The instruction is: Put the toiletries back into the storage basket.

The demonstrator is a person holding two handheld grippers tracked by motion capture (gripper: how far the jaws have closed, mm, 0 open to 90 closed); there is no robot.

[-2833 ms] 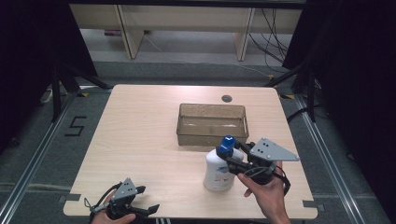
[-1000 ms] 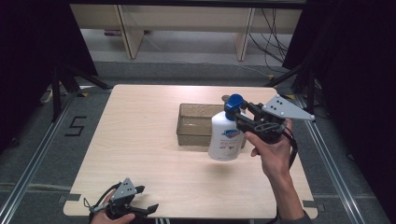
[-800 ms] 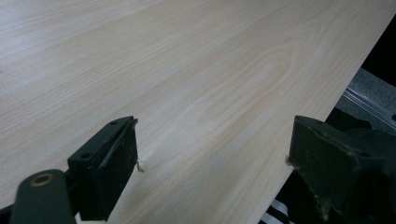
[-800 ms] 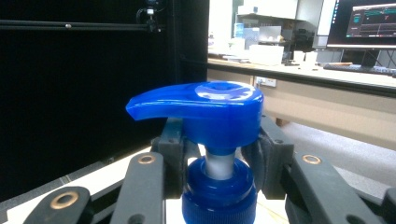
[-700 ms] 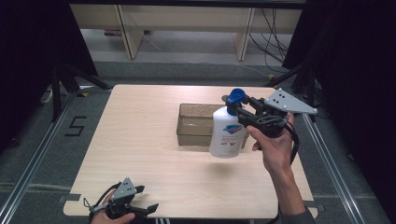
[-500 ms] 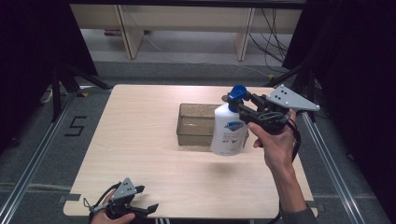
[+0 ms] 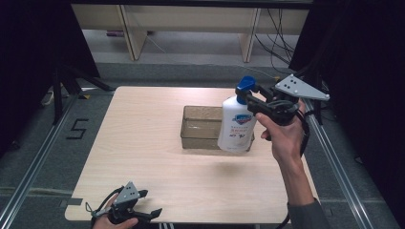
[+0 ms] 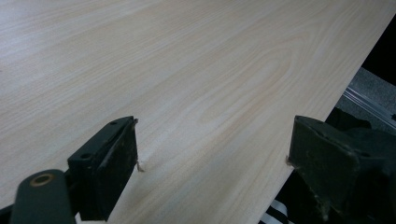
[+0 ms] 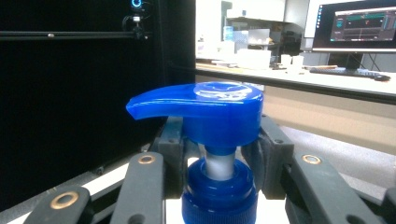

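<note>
Above the right half of the counter (image 7: 143, 143), the right claw (image 7: 248, 99) is pinching a white soap bottle (image 7: 236, 126) by the neck just under its blue pump head (image 7: 246, 83), with 1 jaw pressing on each side, as the right gripper view is showing up close (image 9: 219, 168). The bottle is hanging upright in the air, clear of the wood, its printed label facing the high camera. From that camera it is overlapping the right end of a clear rectangular bin (image 7: 200, 126) that is sitting on the counter's far middle; whether the bottle is over the bin or in front of it cannot be told. The person's right hand (image 7: 284, 136) is gripping the tool from below, the forearm reaching in from the bottom edge and the grey 3-cornered plate (image 7: 298, 88) pointing away to the right.

At the counter's near left corner, the left claw (image 7: 148, 213) is lying low by the edge, well apart from the bottle. Its 2 jaws are standing spread wide with nothing between them, bare wood grain (image 8: 196, 84) showing in the gap in the left gripper view.
</note>
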